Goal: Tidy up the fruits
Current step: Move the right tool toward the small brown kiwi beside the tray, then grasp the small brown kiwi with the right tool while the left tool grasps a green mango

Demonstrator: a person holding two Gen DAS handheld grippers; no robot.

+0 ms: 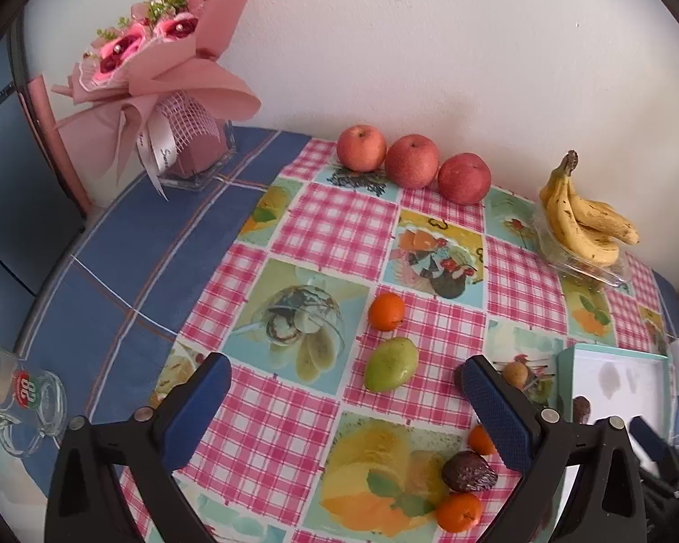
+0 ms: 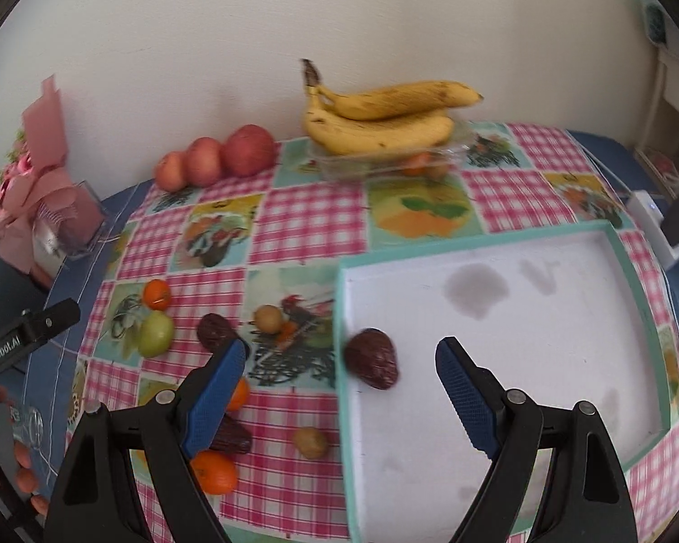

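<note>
Through the left wrist camera I saw my left gripper (image 1: 344,375) with its jaws wide and empty above the counter (image 1: 321,221). Between them lay a green mango (image 1: 390,364), its long axis running from near-left to far-right, with an orange (image 1: 386,311) just beyond it. A dark avocado (image 1: 468,472) lay near the right jaw, narrow end pointing right. Through the right wrist camera my right gripper (image 2: 339,362) also had its jaws wide, holding nothing. Another avocado (image 2: 372,358) lay inside the white tray (image 2: 629,271), at its left wall, long axis tilted from far-left to near-right. The bananas (image 2: 380,122) sat on a clear container by the wall, tips pointing right.
</note>
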